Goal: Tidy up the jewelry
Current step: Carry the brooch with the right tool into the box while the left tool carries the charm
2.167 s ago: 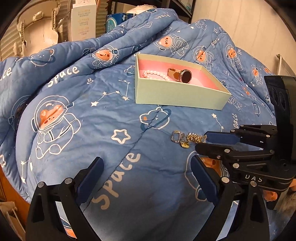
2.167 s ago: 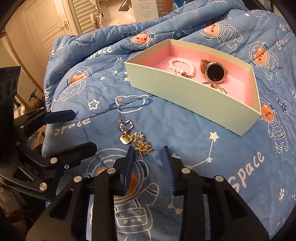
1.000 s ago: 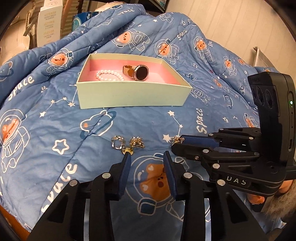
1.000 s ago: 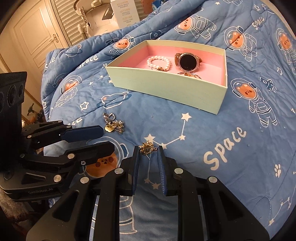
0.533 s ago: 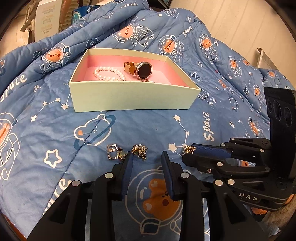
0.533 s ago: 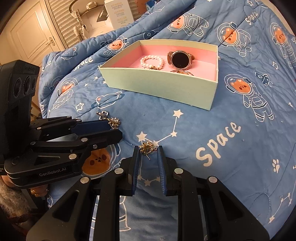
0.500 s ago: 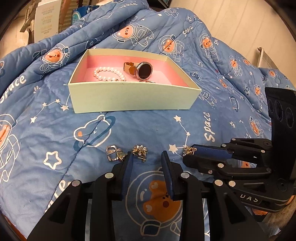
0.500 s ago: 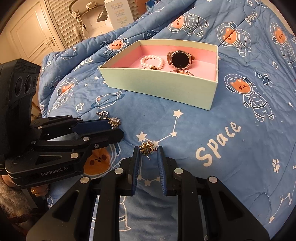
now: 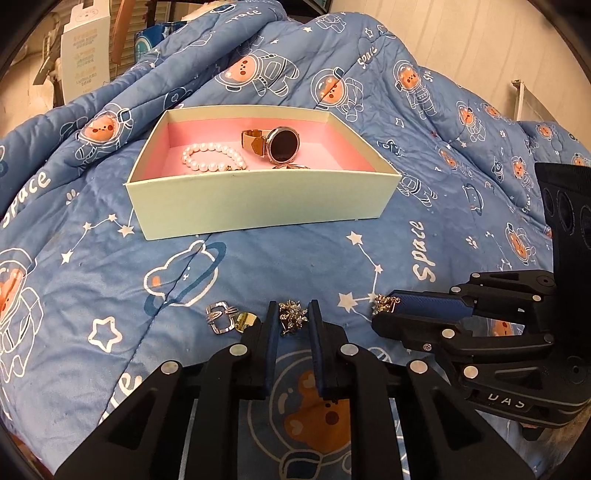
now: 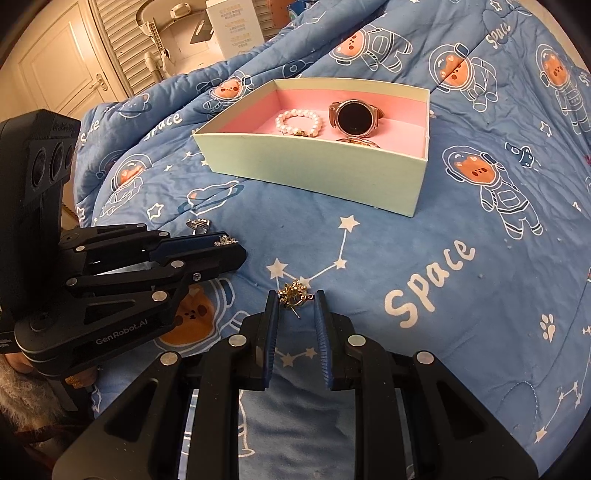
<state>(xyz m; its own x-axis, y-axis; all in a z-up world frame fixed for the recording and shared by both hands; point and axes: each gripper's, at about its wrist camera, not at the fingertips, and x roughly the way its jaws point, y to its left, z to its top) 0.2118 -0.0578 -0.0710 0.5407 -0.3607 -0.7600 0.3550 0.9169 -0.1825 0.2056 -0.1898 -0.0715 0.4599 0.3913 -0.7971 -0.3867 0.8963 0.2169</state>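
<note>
Left gripper sits low over the quilt, its pads drawn in close on either side of a small sparkly earring; whether they actually pinch it I cannot tell. Right gripper is narrowed around a gold earring, which is nipped at the tips with its post hanging down between them. Both grippers point toward the box, side by side and near each other, the right one's black body filling the right edge of the left view. Just left of the left gripper's tips lie a silver ring and a small gold disc, touching or nearly so. The box stands farther up the quilt, open-topped, pale green outside and pink within; it holds a pearl bracelet, a watch propped on its strap, and a thin ring close behind the front wall. Bare quilt lies between the grippers and the box's front wall, and more stretches right of the box. Behind the quilt stand a white carton and louvred doors
</note>
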